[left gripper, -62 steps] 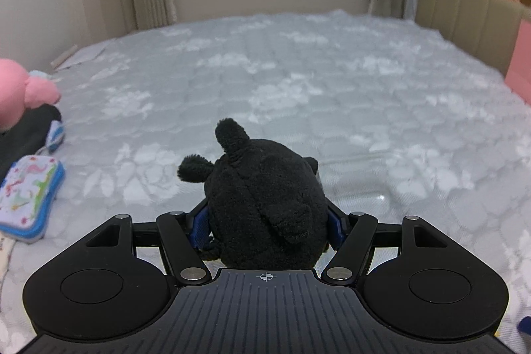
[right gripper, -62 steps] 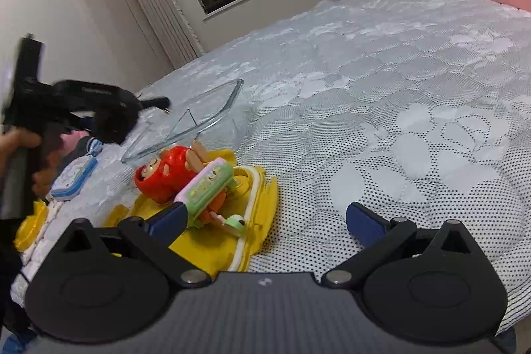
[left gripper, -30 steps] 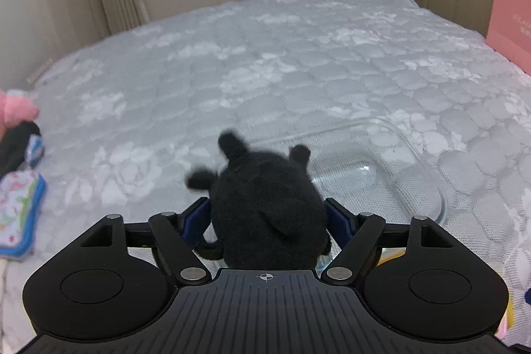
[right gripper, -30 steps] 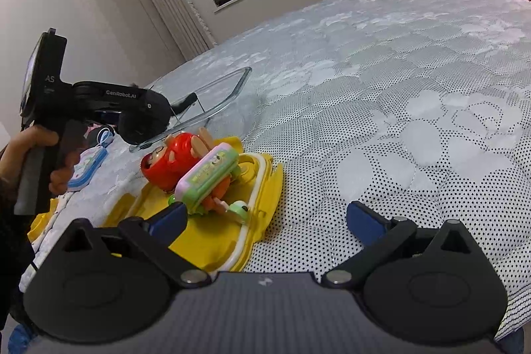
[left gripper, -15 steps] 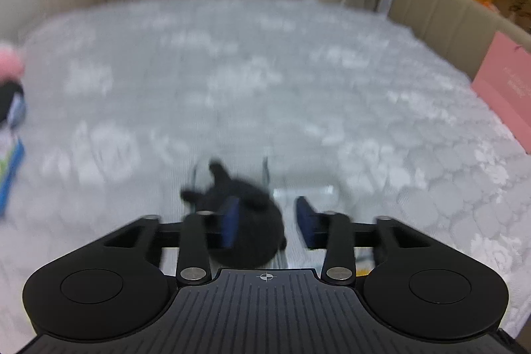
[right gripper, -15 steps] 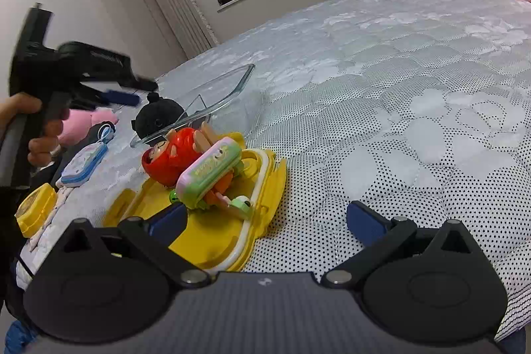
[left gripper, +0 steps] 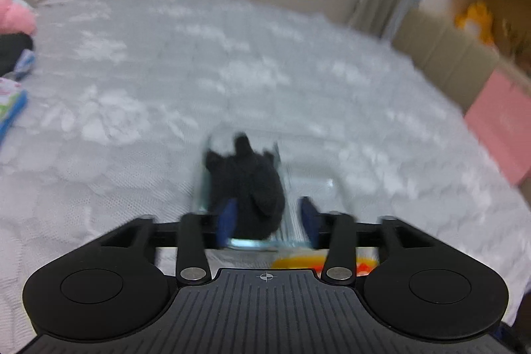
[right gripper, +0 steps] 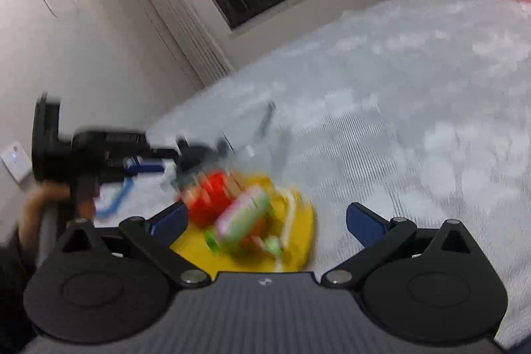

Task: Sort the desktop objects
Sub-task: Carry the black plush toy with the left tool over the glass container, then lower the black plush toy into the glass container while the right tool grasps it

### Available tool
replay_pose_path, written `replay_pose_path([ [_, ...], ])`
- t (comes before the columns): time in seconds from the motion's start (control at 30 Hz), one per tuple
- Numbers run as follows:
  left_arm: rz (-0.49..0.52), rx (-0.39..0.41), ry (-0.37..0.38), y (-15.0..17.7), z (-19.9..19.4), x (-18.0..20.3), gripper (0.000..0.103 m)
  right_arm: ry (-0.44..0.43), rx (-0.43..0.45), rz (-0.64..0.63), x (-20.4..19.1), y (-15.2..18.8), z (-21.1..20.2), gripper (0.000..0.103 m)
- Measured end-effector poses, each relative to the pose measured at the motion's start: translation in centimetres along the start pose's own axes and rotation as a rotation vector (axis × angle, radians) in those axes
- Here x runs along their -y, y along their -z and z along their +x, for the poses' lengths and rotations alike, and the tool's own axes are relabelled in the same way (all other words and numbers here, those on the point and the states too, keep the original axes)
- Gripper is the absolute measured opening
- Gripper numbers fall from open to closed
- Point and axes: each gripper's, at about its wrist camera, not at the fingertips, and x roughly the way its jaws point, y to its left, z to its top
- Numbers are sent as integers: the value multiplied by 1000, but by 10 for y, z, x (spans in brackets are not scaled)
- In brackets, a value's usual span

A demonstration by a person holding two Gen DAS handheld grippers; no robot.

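Observation:
A black plush toy (left gripper: 247, 184) lies in a clear glass dish (left gripper: 308, 188) on the white quilted bed. My left gripper (left gripper: 267, 219) is open just above and behind the toy, its blue pads apart from it. It also shows in the right wrist view (right gripper: 142, 161), held over the dish (right gripper: 265, 128). My right gripper (right gripper: 265, 221) is open and empty over a yellow tray (right gripper: 298, 231) that holds a red toy (right gripper: 212, 198) and a green and pink toy (right gripper: 245, 218). Both views are blurred by motion.
A pink plush (left gripper: 15, 12) and a blue-edged pouch (left gripper: 11, 108) lie at the bed's left edge. A pink bag (left gripper: 501, 128) stands by the beige headboard at the right. A window and curtains are at the far wall.
My left gripper carried the black plush over the glass dish, opened and let it go into the dish. My right gripper stayed open over the yellow tray and has now tilted.

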Motion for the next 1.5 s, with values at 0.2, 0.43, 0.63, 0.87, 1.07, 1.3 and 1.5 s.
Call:
replay_pose_path([
  [0.2, -13, 48, 11, -10, -12, -19, 89, 17, -82, -128, -45, -35, 42, 43],
  [0.43, 83, 1, 111, 9, 1, -30, 94, 154, -89, -339, -91, -60, 96, 38],
  [0.63, 60, 27, 17, 13, -1, -43, 100, 92, -159, -480, -142, -75, 158, 44],
  [0.87, -13, -57, 46, 20, 17, -67, 100, 60, -312, -517, -166, -58, 227, 44],
  [1.07, 0, -35, 46, 15, 16, -60, 100, 122, -299, -505, -163, -47, 251, 44],
  [1.3, 48, -65, 41, 13, 25, -52, 100, 114, -365, -478, -157, -53, 255, 47],
  [1.5, 60, -68, 43, 16, 23, -51, 100, 116, -395, -484, -157, -52, 253, 47],
])
